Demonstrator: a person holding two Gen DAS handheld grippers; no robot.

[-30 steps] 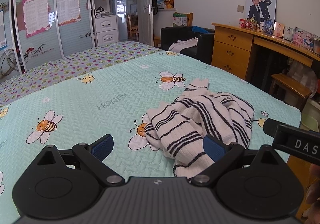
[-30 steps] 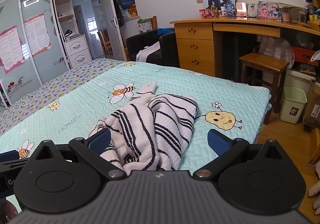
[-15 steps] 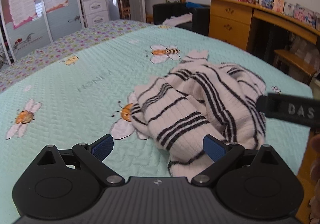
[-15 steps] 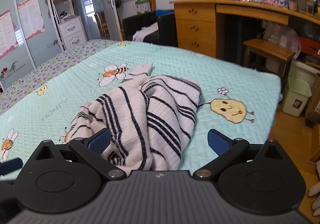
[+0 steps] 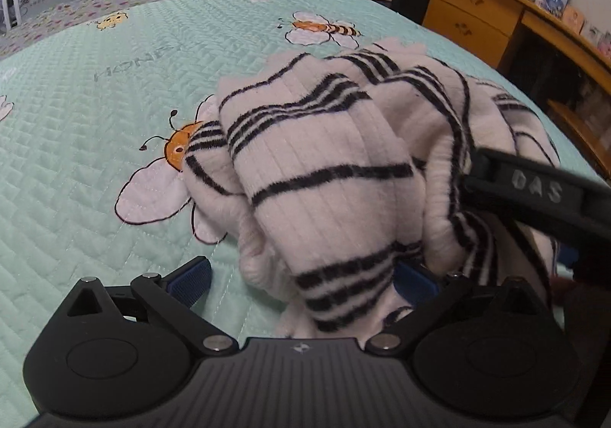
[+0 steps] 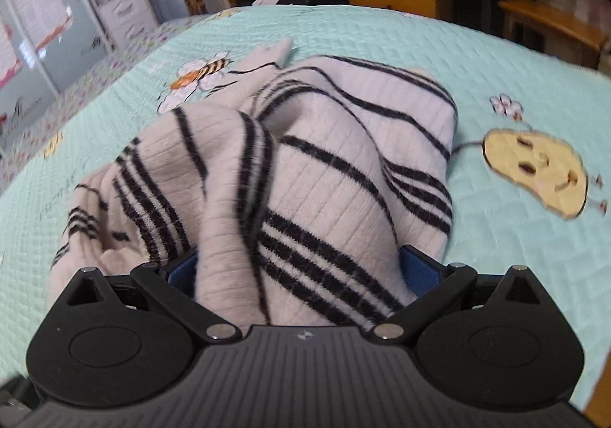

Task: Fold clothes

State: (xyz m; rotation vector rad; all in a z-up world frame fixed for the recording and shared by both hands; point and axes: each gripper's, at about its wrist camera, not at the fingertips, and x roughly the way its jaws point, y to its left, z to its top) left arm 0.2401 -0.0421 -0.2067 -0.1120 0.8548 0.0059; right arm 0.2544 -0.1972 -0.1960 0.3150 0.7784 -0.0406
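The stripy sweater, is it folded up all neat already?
No, the stripy sweater lies in a crumpled heap on the bed cover.

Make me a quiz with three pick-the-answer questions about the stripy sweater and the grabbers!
1. Where is the sweater?
A. on the bed
B. on the desk
C. on the floor

2. What colour are its stripes?
A. red
B. black
C. green

3. How are the jaws of the right gripper?
A. shut tight
B. out of view
C. open around the sweater

Answers:
1 A, it lies bunched on the bed, over a bee print.
2 B, dark black bands cross the white knit.
3 C, its blue pads sit apart on either side of the fabric. The left gripper is open too, with the sweater's edge between its pads.
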